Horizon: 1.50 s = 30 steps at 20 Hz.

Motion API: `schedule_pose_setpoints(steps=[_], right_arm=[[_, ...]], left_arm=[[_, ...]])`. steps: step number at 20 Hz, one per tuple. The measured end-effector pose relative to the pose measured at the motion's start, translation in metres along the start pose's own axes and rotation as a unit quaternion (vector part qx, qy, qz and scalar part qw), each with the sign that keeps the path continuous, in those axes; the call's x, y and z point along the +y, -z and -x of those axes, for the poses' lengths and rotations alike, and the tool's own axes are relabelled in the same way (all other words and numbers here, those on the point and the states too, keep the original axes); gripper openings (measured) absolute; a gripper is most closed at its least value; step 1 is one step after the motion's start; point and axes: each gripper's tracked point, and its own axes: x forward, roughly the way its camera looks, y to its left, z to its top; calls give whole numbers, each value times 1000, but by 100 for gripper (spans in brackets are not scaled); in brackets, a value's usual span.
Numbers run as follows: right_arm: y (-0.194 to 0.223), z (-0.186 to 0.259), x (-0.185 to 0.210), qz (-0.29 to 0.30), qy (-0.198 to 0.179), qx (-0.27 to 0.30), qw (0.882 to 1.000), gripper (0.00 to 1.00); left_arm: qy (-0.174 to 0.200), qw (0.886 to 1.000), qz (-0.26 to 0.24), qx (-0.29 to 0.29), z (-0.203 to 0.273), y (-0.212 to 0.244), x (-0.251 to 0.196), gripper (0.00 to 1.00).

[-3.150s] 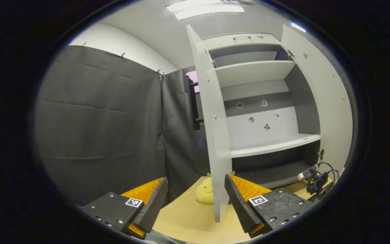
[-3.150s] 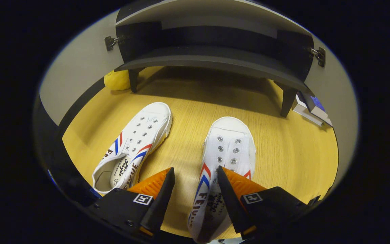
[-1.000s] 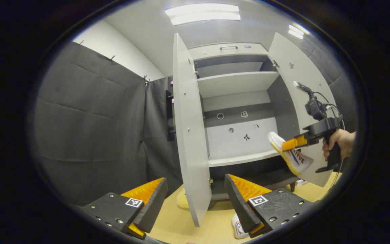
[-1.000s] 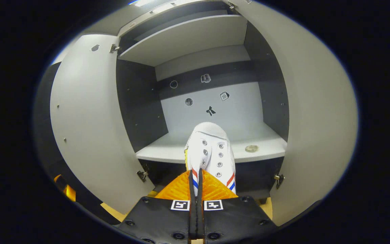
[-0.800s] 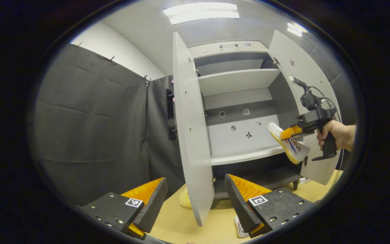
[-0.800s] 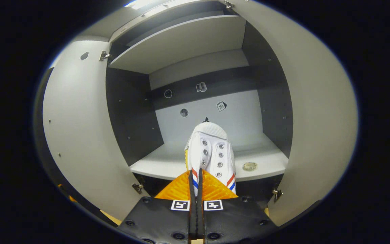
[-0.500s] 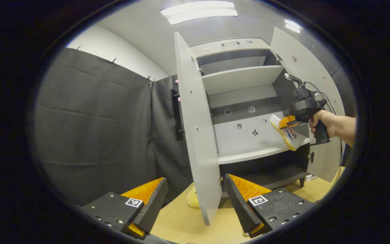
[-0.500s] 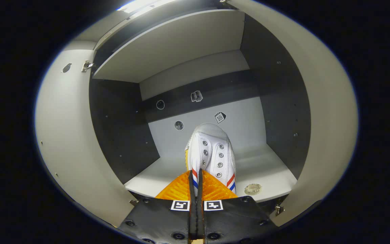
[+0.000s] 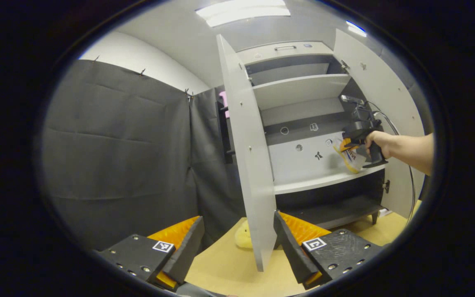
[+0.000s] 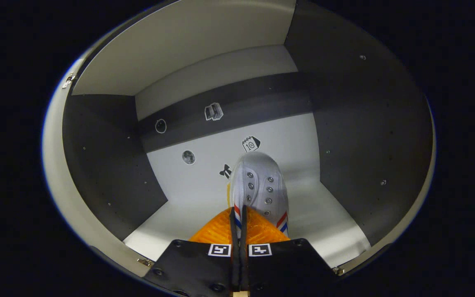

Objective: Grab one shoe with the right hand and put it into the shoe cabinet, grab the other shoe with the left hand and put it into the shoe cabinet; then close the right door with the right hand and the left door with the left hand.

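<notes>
In the right gripper view, the right hand-held gripper [image 10: 239, 214] has its two ribbed, wedge-shaped fingers pressed together on the heel collar of a white canvas shoe [image 10: 258, 185], pinching the thin fabric edge between them. The shoe is a low lace-less sneaker with two rows of small metal eyelets, a rounded toe cap and red and blue stripes on its sides; it points toe-first into the middle compartment of the shoe cabinet [image 10: 344, 123], held over the smooth pale shelf [image 10: 179, 210], and whether its sole touches the shelf cannot be told. The compartment has matte dark side walls dotted with small peg holes, a pale back panel crossed by a dark band, and a few small stickers on that back. In the left gripper view, the same cabinet stands on short legs on a wood-grain tabletop [image 9: 225, 264], with both flat pale doors swung wide: the left door [image 9: 245, 156] seen nearly edge-on, the right door [image 9: 390, 103] beyond a bare forearm [image 9: 410, 148] that reaches in with the shoe [image 9: 351, 156]. The left hand-held gripper [image 9: 237, 243] hangs low over the tabletop with its fingers spread apart and nothing between them. A soft yellow rounded object [image 9: 243, 239] lies on the tabletop beside the left door's foot.
</notes>
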Motion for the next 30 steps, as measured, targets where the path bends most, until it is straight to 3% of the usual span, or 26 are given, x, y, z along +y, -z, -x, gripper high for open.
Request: schedule_pose_setpoints(steps=[3,5,7,10,16,22,27,28,30], right_arm=[[8,-5,-7,7,25,9,1000,4],[-1,2,1,12,12,-18,1000,17],[-17,16,9,16,0,-53,998,38],[-35,54,12,43,8,-103,994,98],[-27,137,17,99,1,-153,983,98],[-11,197,5,133,16,-176,975,98],[10,235,0,139,20,-188,972,98],[15,241,-3,145,27,-187,971,98],[24,251,-8,148,39,-185,971,98]], left_arm=[[6,1000,3,3,-1,3,-6,97],[16,1000,5,9,-3,7,-13,99],[30,999,6,14,-5,11,-23,97],[62,998,19,21,-6,16,-43,97],[134,988,56,54,-17,37,-89,97],[198,968,104,113,-39,80,-133,97],[227,957,83,161,-62,128,-156,99],[231,954,81,172,-67,139,-161,95],[246,943,81,208,-68,168,-175,99]])
